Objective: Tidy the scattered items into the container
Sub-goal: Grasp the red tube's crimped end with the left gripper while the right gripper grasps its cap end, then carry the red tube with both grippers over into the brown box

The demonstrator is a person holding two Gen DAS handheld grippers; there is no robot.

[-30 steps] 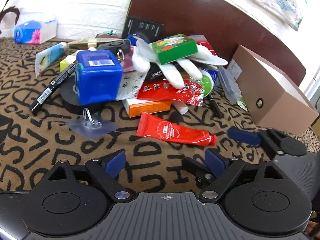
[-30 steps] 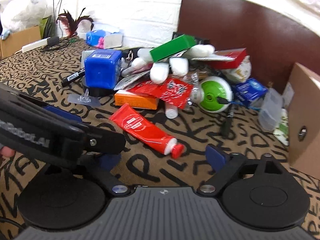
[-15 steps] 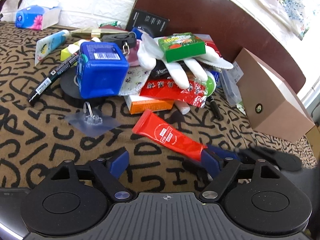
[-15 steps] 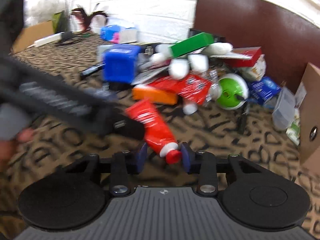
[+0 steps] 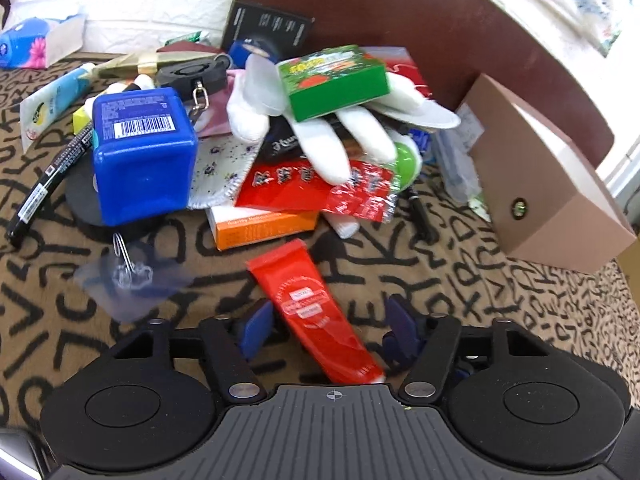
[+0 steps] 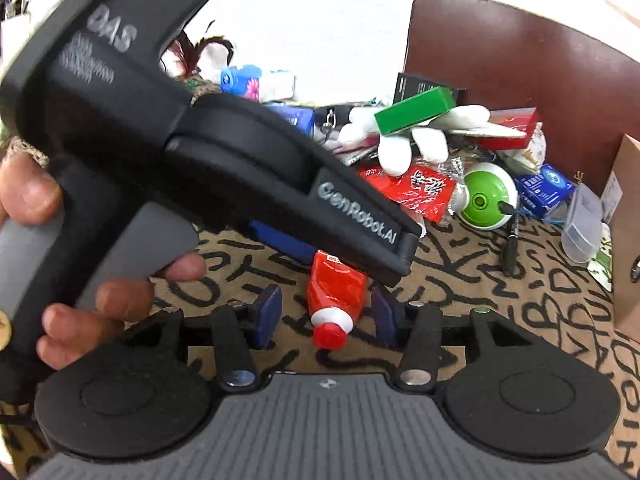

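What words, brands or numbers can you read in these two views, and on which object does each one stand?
"GenRobot.AI": on the black left tool.
"DAS": higher on the same tool body.
Barcode label on the blue plastic cube: digits too small.
Red squeeze tube: label blurred.
Red foil packet: white characters, not legible.
Green cardboard box: print blurred.

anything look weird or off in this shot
Both tools straddle the same red tube: the left tool is around its body, the right tool around its cap end, and neither has closed. The left tool fills the right wrist view. A green box sits tilted on a white glove.
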